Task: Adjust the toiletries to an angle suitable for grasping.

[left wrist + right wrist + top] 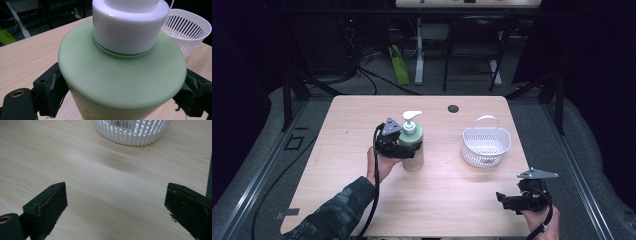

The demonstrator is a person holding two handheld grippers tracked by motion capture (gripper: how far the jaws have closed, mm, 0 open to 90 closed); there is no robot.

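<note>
Gripping pump bottle point(120, 82) btwn left gripper point(122, 87) fingers point(51, 86)

A green bottle point(120, 80) with a white pump collar point(128, 25) sits between the 2 black jaws of the left claw point(120, 92), which press against its sides, 1 at lower left and 1 at lower right. The light wooden bench point(30, 55) lies beneath. A white slotted basket point(187, 32) stands on the bench at upper right, beyond the bottle's shoulder.
</note>
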